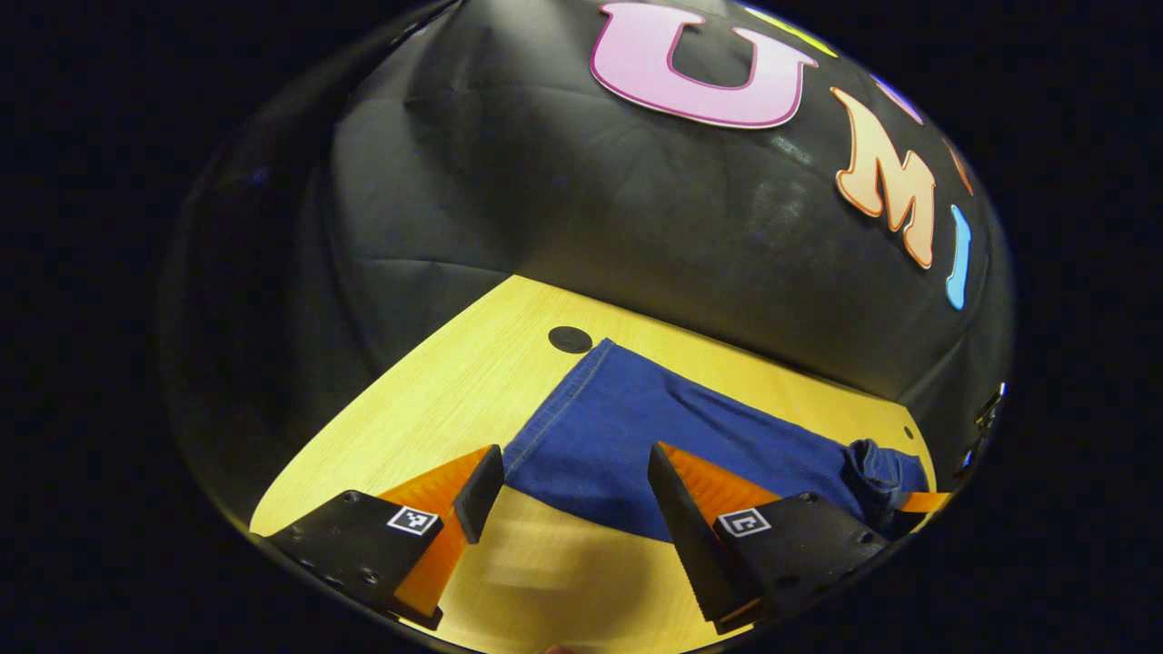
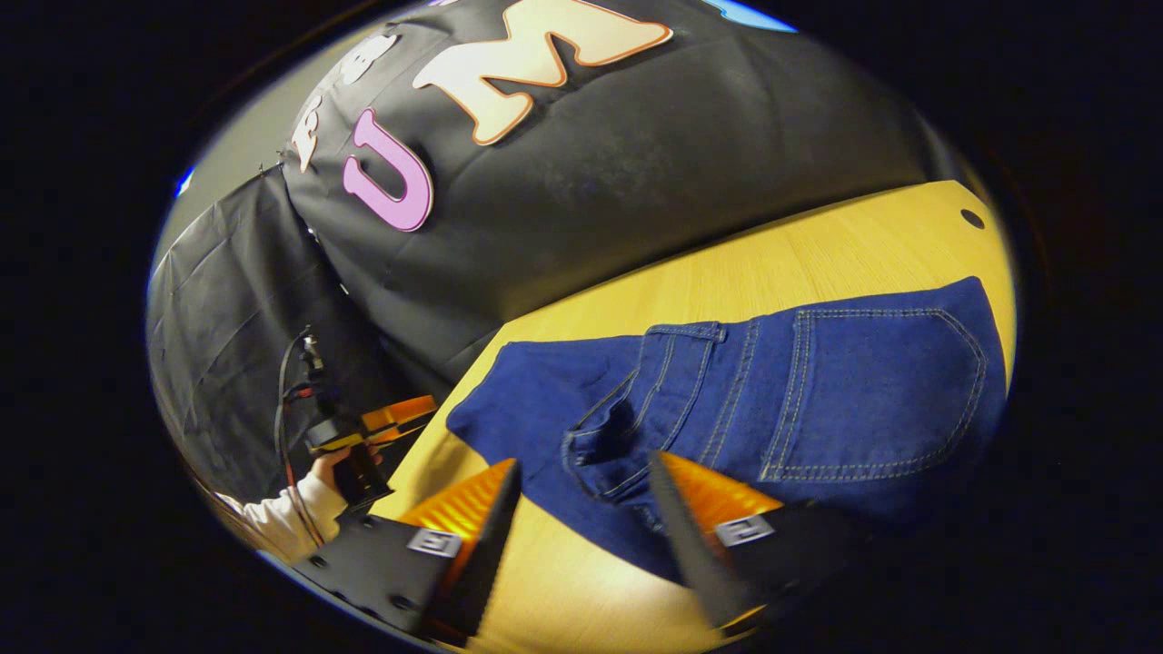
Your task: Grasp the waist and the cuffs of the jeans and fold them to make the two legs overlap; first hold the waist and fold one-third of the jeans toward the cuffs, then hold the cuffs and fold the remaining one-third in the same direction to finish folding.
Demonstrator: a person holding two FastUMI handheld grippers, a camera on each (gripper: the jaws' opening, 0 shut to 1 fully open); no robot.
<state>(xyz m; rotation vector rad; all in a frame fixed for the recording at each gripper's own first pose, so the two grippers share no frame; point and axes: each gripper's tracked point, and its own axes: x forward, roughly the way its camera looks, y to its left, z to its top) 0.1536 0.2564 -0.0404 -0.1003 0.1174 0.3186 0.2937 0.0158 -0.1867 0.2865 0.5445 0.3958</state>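
Right gripper view: your right tool (image 2: pixel 581 509) hangs spread, nearest the waist of the dark blue denim jeans (image 2: pixel 818 400) flat on the yellow wooden tabletop (image 2: pixel 709 263), while your left tool (image 1: pixel 574 490), also spread, faces the cuff end.

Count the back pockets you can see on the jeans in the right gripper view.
1. A stitched back pocket lies on the jeans toward the right of the view, past the waist. A second may be hidden underneath the fabric.
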